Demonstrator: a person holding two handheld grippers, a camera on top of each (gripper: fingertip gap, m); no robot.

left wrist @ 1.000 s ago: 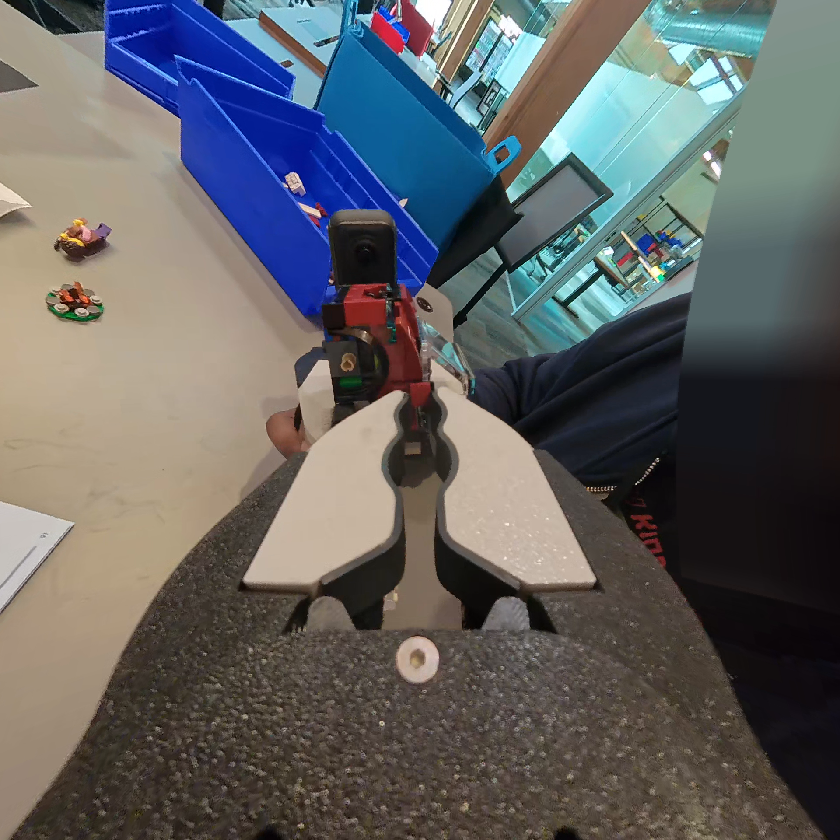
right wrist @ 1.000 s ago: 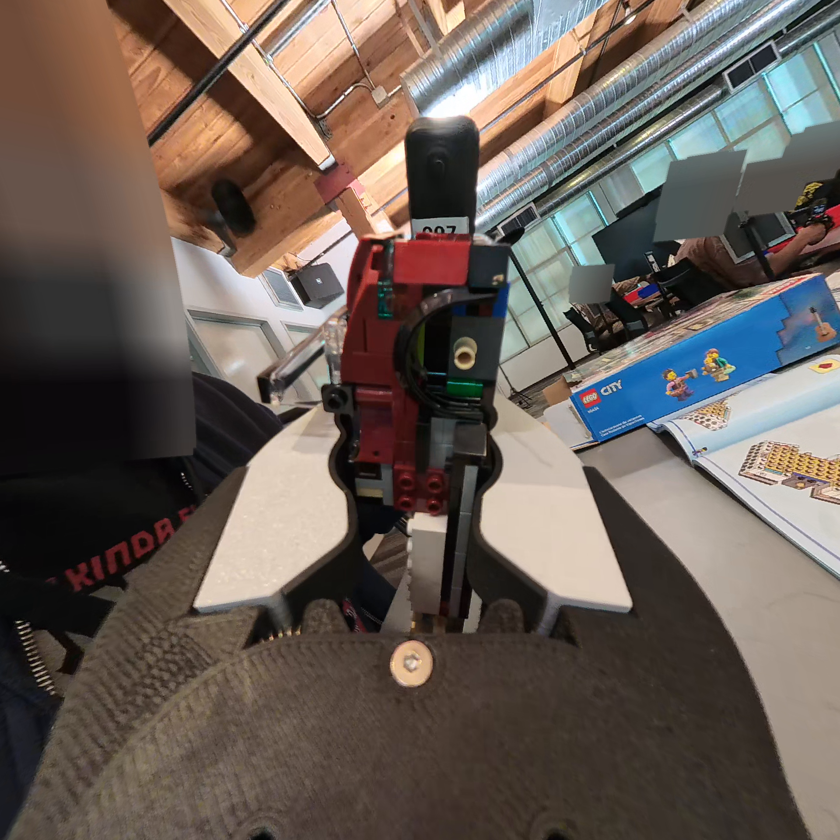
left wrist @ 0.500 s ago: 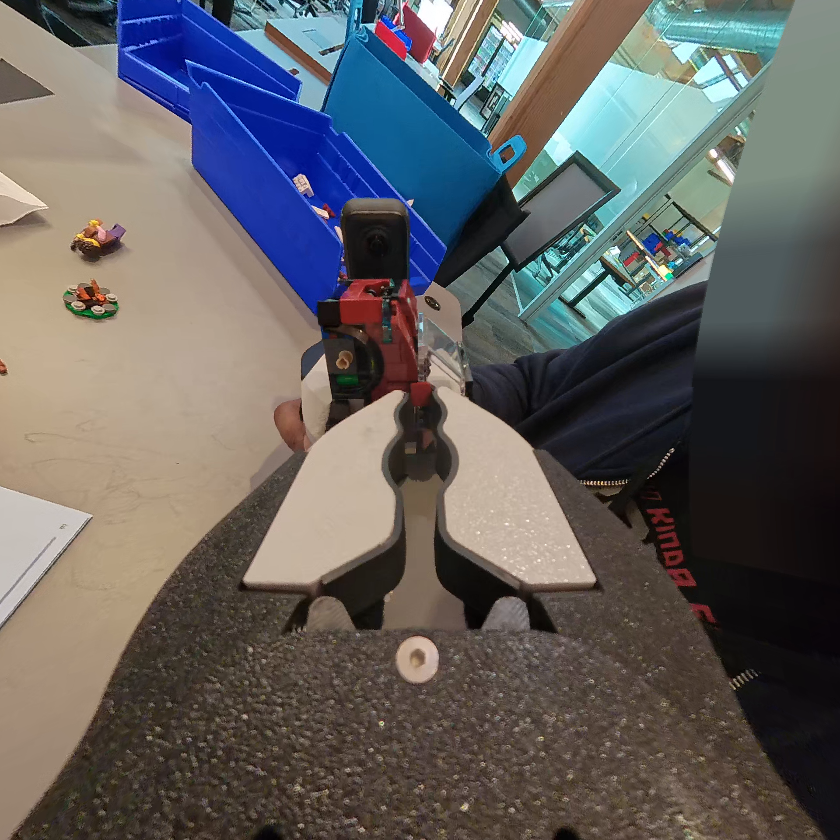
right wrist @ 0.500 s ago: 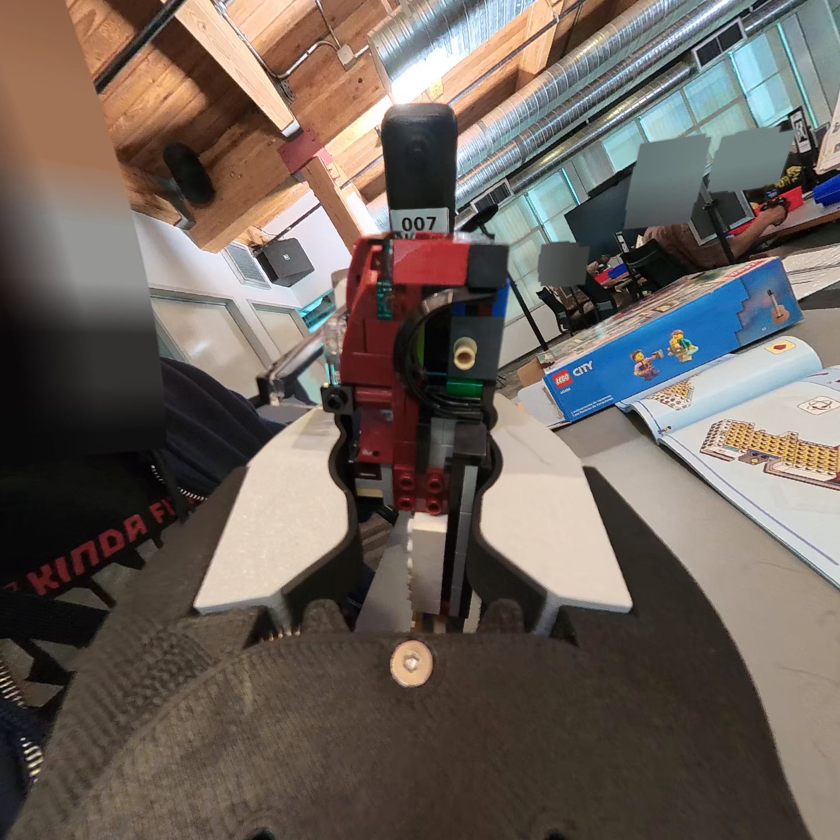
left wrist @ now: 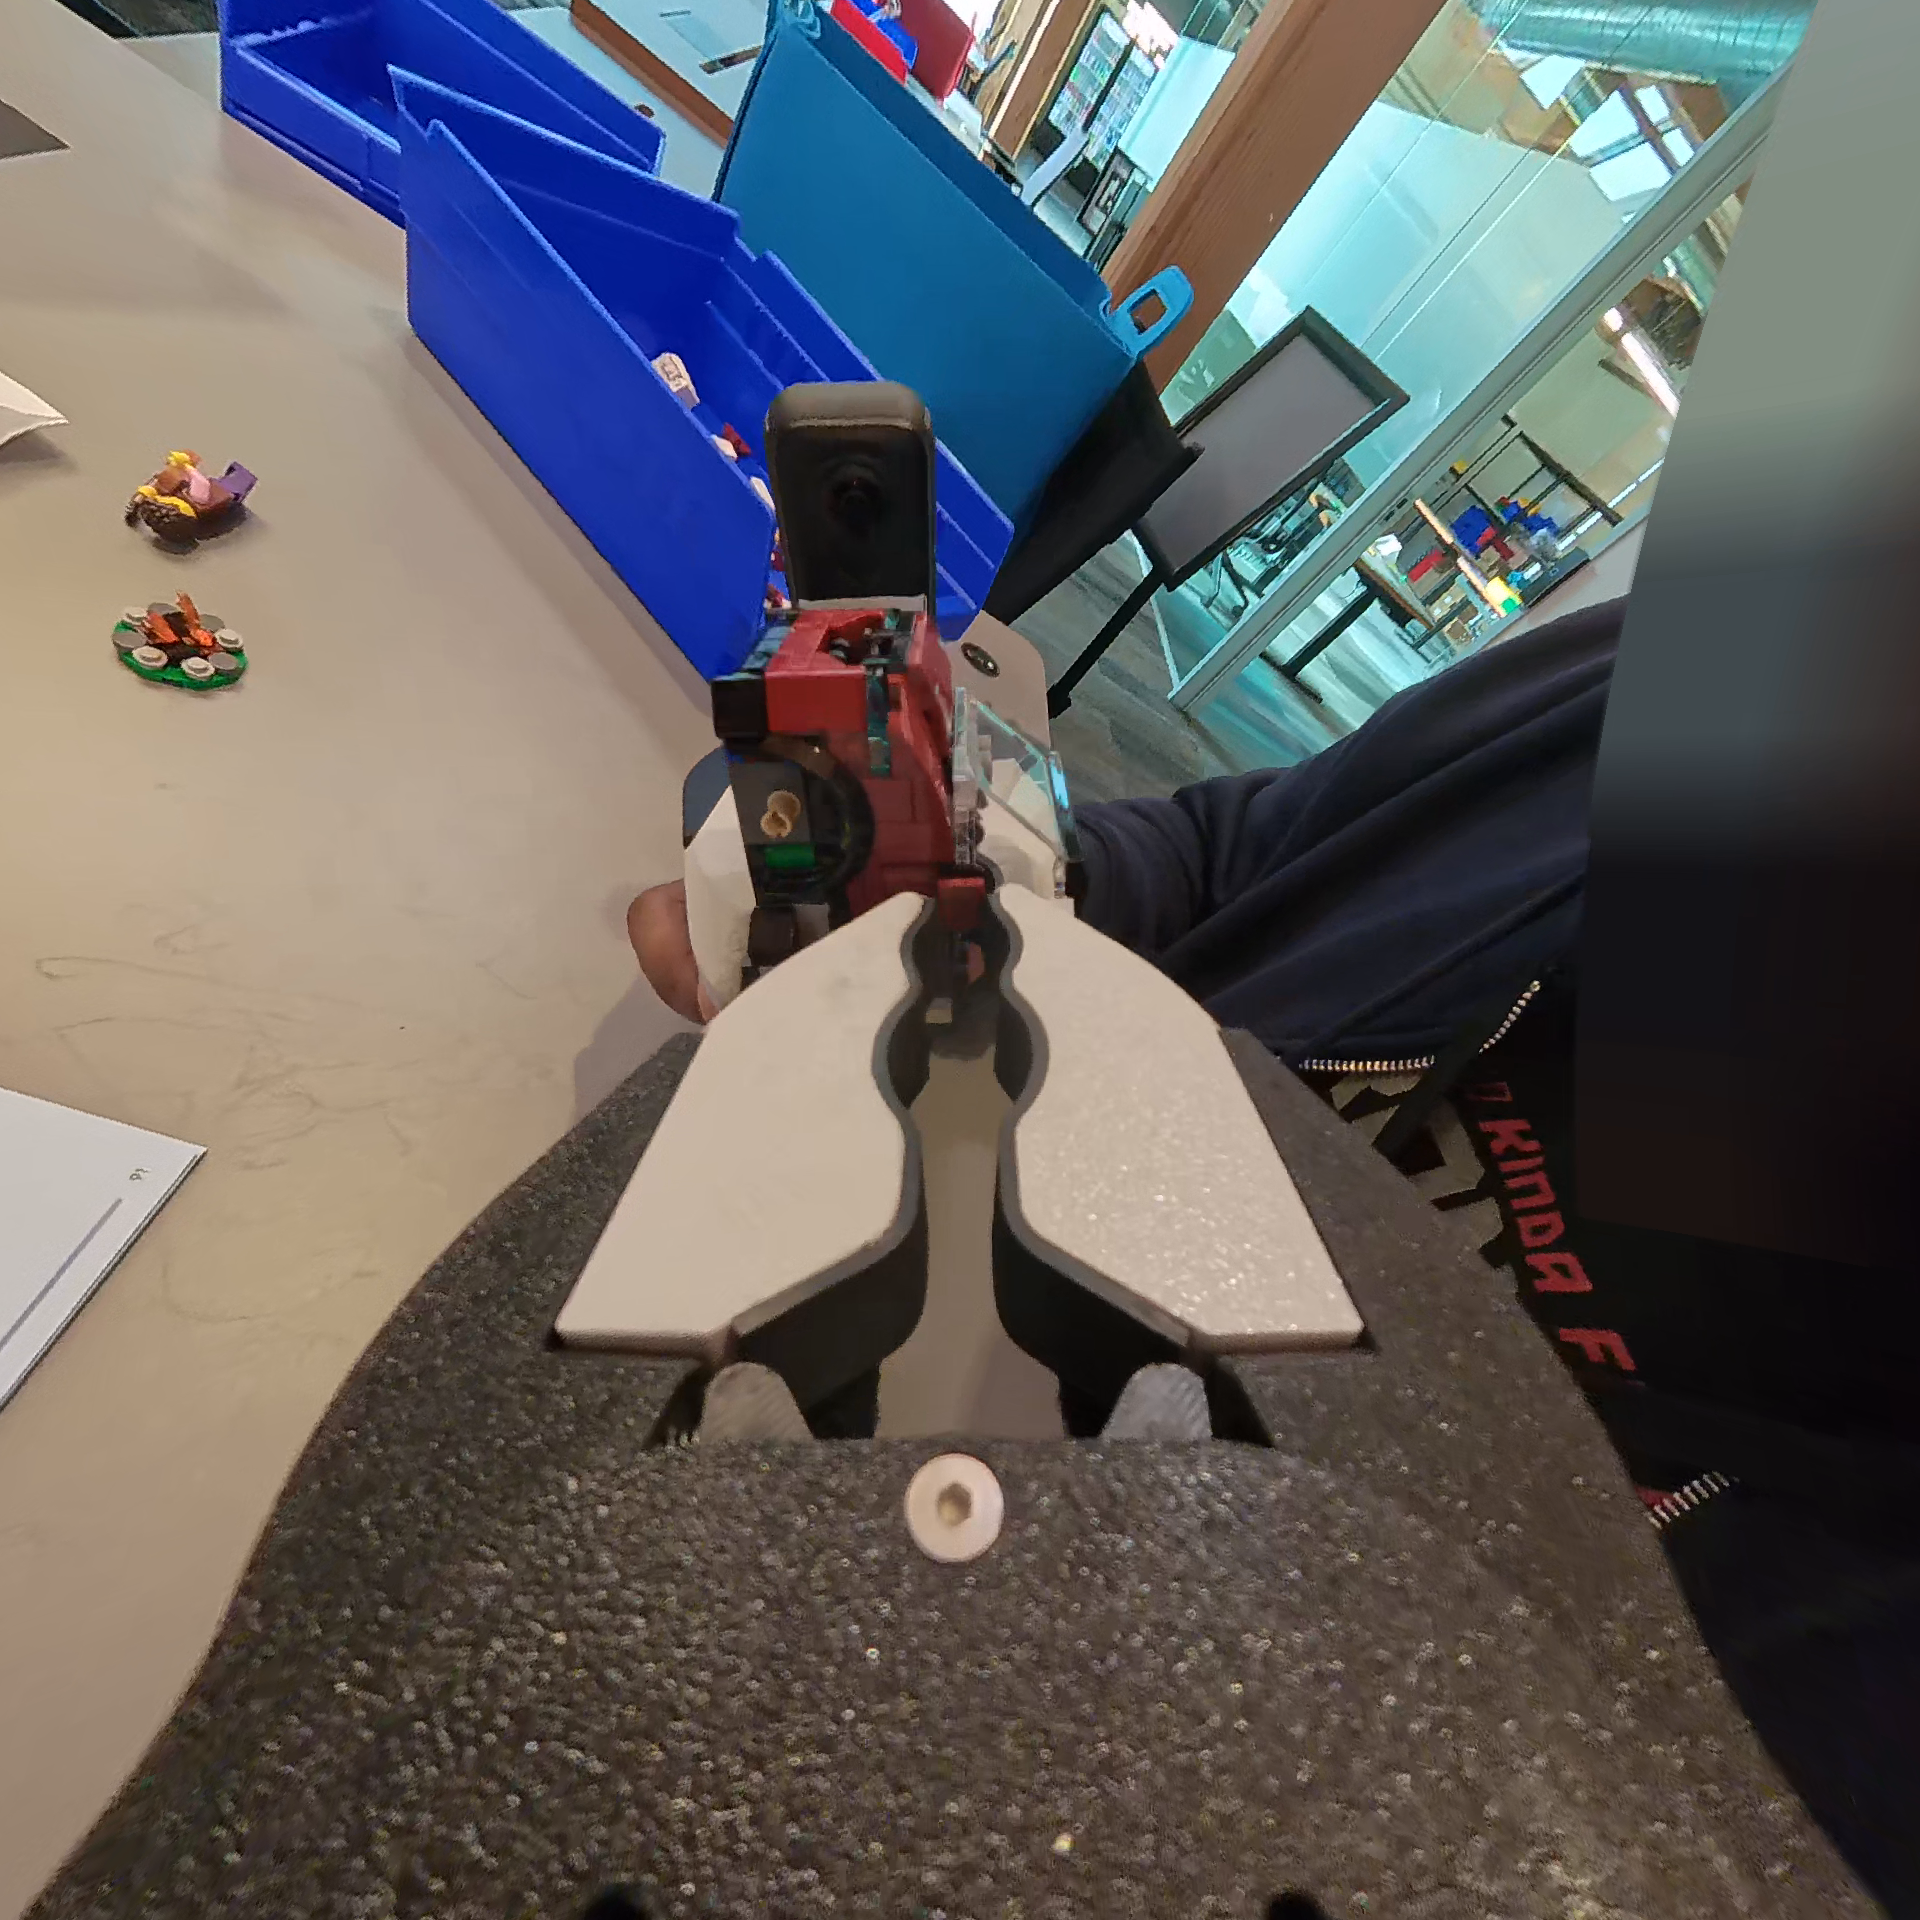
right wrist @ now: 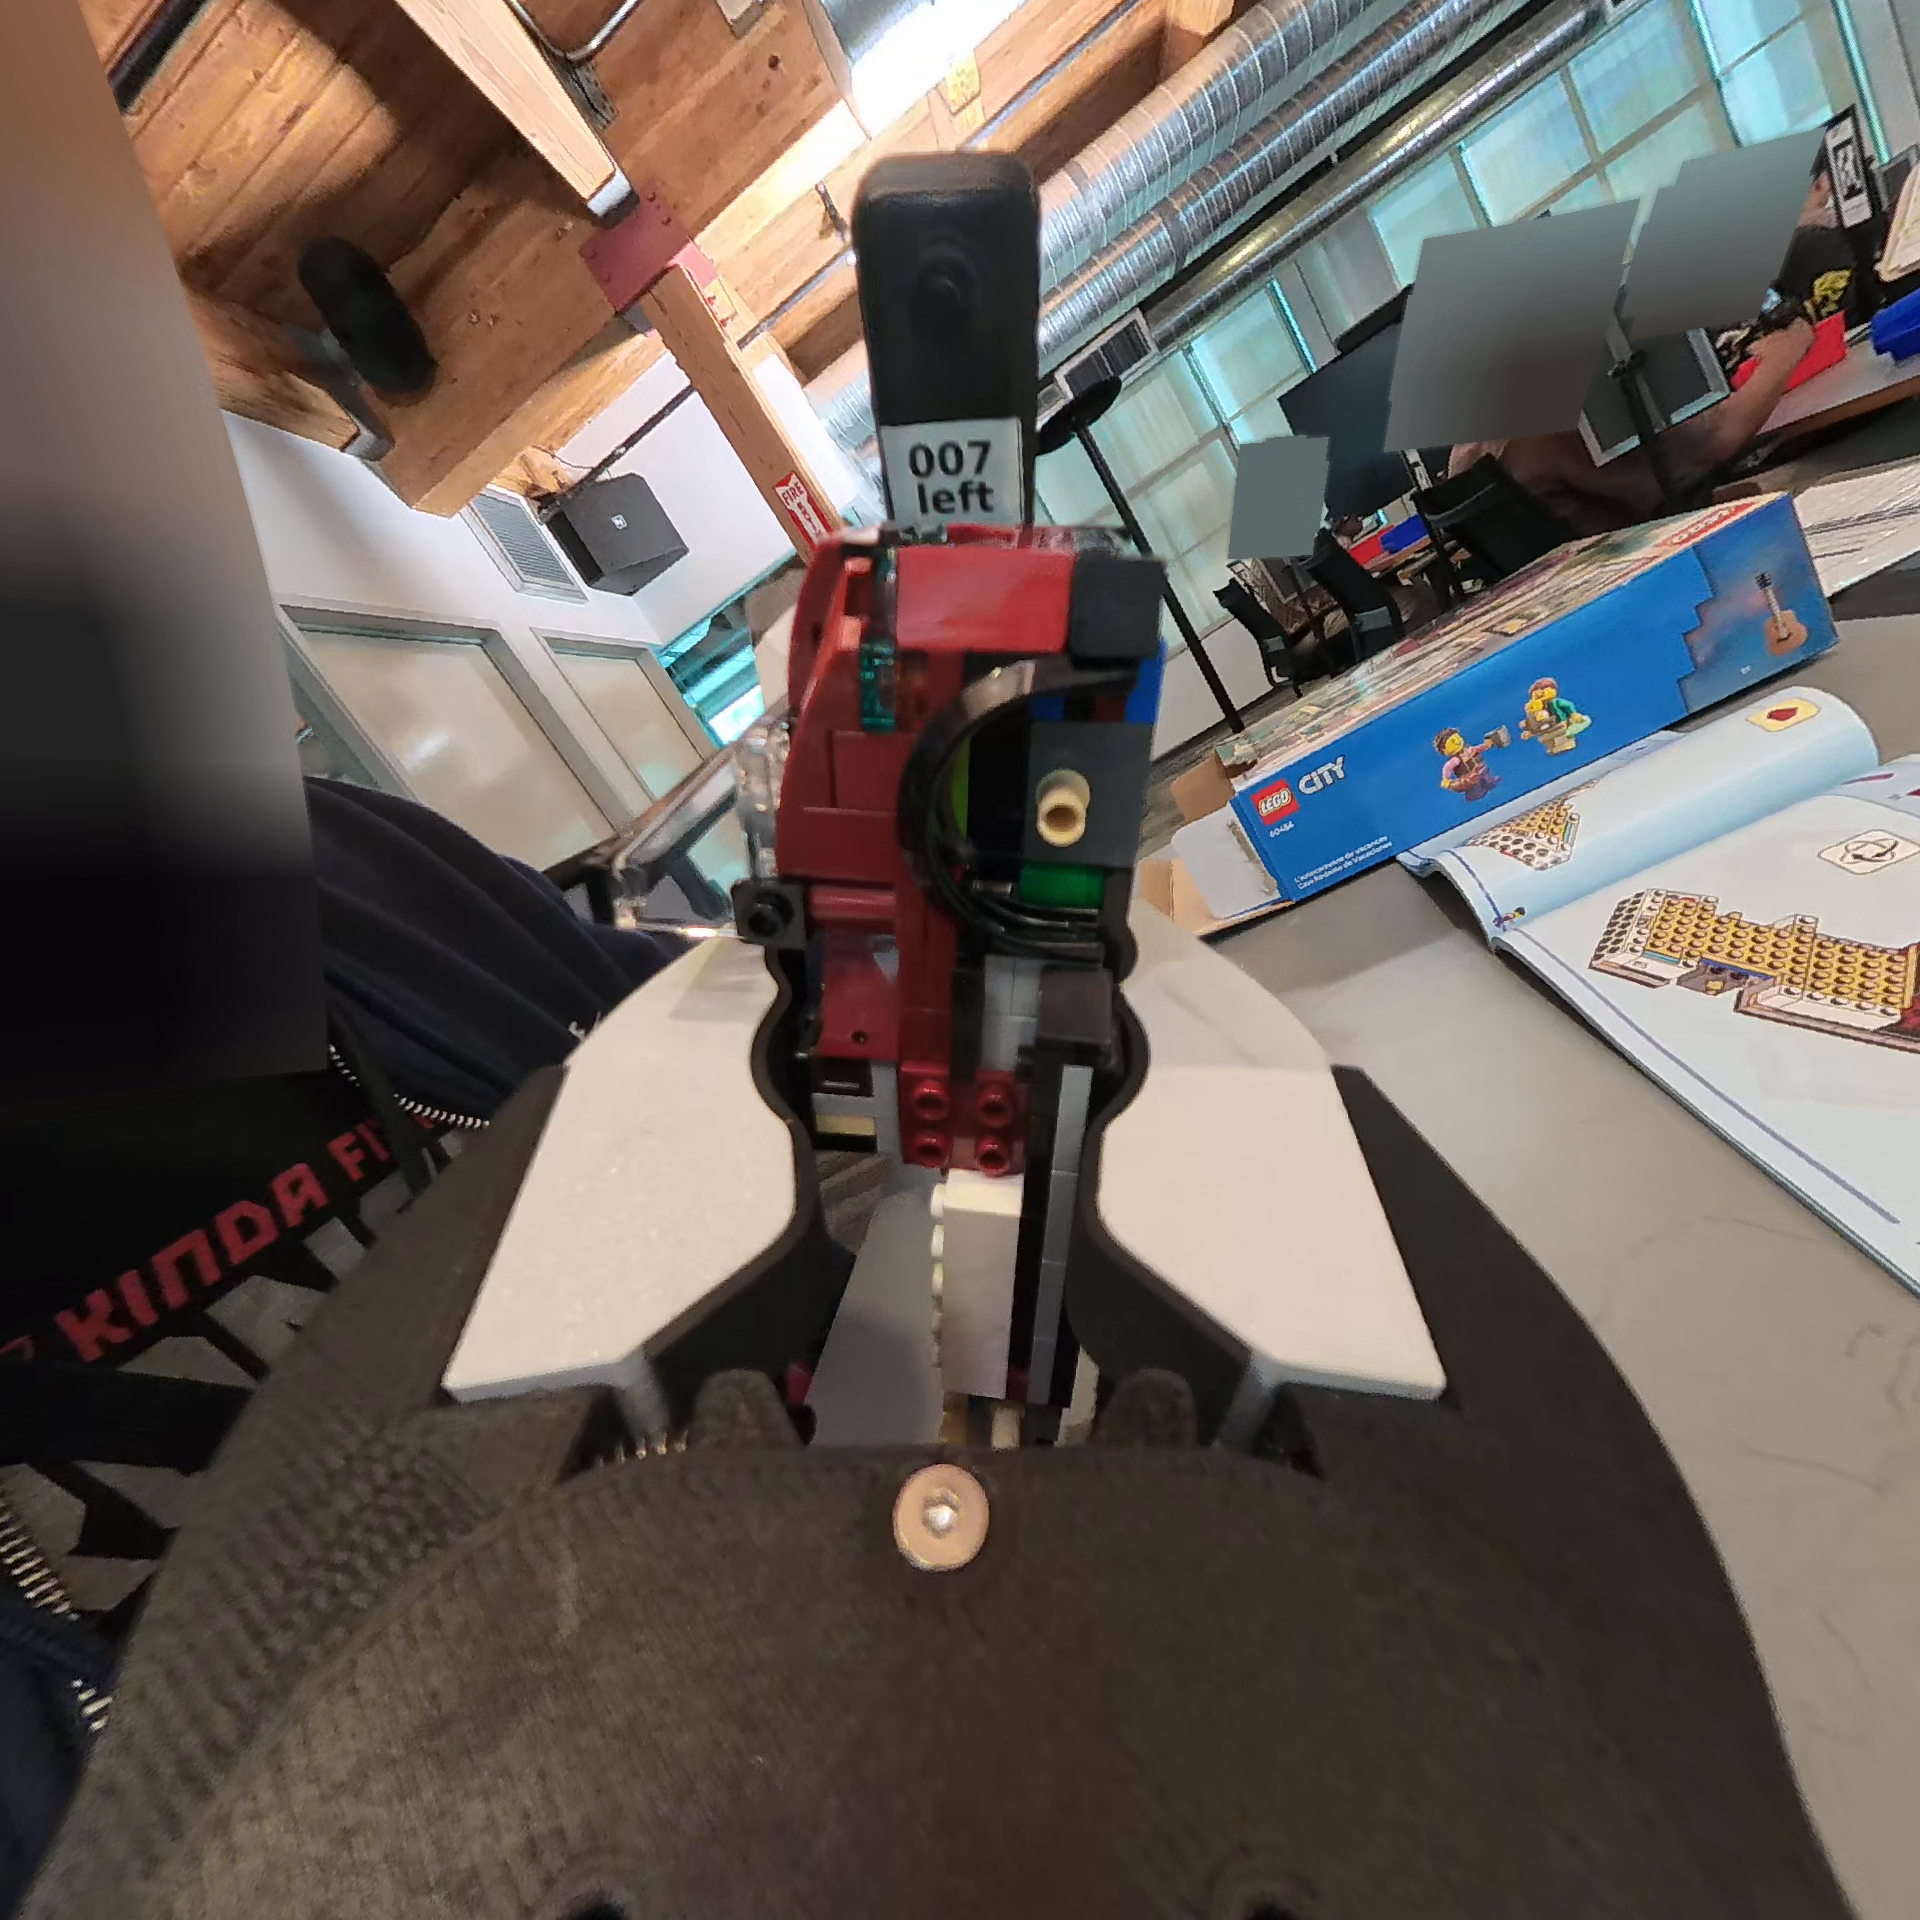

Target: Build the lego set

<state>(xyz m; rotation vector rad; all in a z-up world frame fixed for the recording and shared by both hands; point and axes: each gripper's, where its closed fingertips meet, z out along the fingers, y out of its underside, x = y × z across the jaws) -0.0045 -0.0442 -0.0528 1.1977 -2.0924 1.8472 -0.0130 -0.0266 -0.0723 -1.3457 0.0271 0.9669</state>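
Observation:
A dark red brick-built vehicle model (left wrist: 842,748) is held in the air between both grippers. My left gripper (left wrist: 961,920) is nearly shut and pinches a small red part at the model's near end. My right gripper (right wrist: 951,987) is shut on the model's body (right wrist: 883,790), with one white finger pressed on each side. A tan pin (right wrist: 1060,816) and a green brick show on the model's side, and a clear panel (left wrist: 1023,790) sticks out of it. In the right wrist view the left gripper's fingers are hidden behind the model; only its black camera (right wrist: 945,312) shows.
Blue bins (left wrist: 582,343) with loose bricks stand on the grey table (left wrist: 312,883). Two small brick builds (left wrist: 192,499) (left wrist: 179,649) and a paper sheet (left wrist: 62,1216) lie to the left. A blue box (right wrist: 1538,727) and an open booklet (right wrist: 1714,935) lie to the right. A dark sleeve (left wrist: 1351,831) is close. My two grippers' fingertips are within a few centimetres of each other.
Both grippers have drifted and turned slightly together with the model. Both grasps hold as before.

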